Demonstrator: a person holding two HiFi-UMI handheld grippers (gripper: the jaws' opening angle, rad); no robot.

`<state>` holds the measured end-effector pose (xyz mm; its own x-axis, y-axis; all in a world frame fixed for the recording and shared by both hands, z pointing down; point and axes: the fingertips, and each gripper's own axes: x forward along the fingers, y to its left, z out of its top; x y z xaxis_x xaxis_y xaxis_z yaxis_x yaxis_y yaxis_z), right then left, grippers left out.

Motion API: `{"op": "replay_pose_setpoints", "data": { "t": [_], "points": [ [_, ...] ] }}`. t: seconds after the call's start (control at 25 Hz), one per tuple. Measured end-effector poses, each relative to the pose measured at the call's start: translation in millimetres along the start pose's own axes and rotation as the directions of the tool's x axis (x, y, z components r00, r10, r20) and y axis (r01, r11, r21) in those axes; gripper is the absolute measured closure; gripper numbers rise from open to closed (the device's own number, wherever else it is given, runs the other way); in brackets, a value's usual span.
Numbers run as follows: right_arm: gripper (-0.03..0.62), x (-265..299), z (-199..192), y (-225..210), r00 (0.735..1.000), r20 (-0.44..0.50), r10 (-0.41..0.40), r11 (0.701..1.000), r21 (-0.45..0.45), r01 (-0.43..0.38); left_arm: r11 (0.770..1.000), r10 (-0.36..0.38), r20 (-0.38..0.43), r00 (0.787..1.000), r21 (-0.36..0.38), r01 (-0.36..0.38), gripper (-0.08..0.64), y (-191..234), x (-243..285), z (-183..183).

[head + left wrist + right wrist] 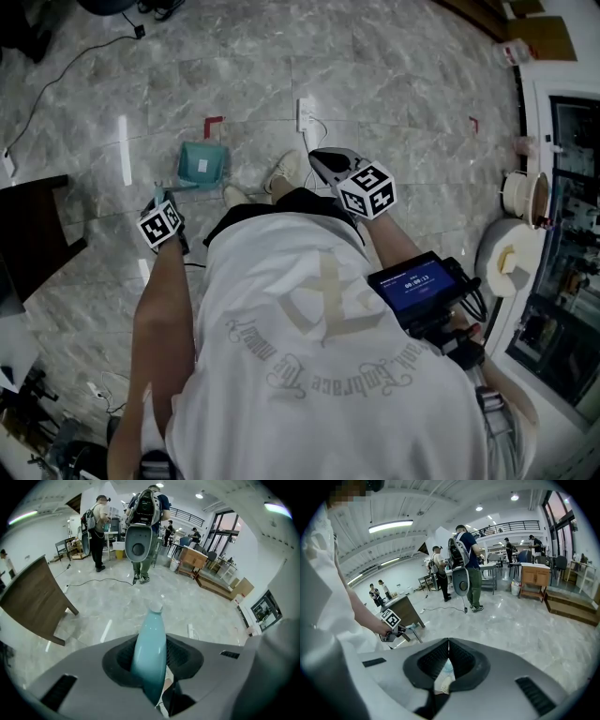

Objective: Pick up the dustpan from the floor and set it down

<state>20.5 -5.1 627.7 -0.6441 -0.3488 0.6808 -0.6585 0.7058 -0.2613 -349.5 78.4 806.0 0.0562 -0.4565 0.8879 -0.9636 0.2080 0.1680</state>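
The teal dustpan (202,161) shows in the head view just ahead of the person's feet, with the marble floor under it; I cannot tell whether it touches the floor. My left gripper (162,195) is shut on its handle. In the left gripper view the teal handle (150,644) runs up between the jaws of the left gripper (151,665), its round end pointing away. My right gripper (321,156) hovers to the right above the feet, away from the dustpan. Seen from its own camera, the right gripper (448,642) has its jaws together with nothing in them.
A white power strip (305,114) and red tape marks (214,124) lie on the floor beyond the dustpan. A dark wooden table (33,234) stands at the left, a white counter (553,281) at the right. Other people (145,517) stand further off.
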Motion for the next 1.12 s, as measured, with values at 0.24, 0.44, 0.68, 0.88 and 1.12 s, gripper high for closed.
{"op": "replay_pose_setpoints", "data": {
  "t": [0.24,0.44,0.68,0.88,1.12],
  "points": [
    [0.575,-22,3,5,1.0,0.009,0.003,1.0,-0.009,-0.002,0.999,-0.031,-0.007,0.999,-0.005,0.031,0.403,-15,-18,-8],
    [0.575,-20,2,15,1.0,0.002,0.017,1.0,-0.027,-0.017,0.998,-0.061,-0.01,0.998,-0.007,0.061,0.358,-15,-23,-14],
    [0.575,-7,10,29,0.999,0.01,0.051,0.997,-0.059,-0.05,0.996,-0.064,0.017,0.998,-0.056,0.065,0.327,-7,-34,-18],
    [0.575,-3,10,42,0.997,0.014,0.08,0.993,-0.085,-0.078,0.997,-0.038,0.041,0.998,-0.066,0.041,0.326,4,-45,-24],
    [0.575,-1,9,40,0.994,0.018,0.109,0.989,-0.102,-0.106,0.998,0.004,0.07,0.998,-0.064,0.0,0.324,12,-62,-26]
  ]
}}
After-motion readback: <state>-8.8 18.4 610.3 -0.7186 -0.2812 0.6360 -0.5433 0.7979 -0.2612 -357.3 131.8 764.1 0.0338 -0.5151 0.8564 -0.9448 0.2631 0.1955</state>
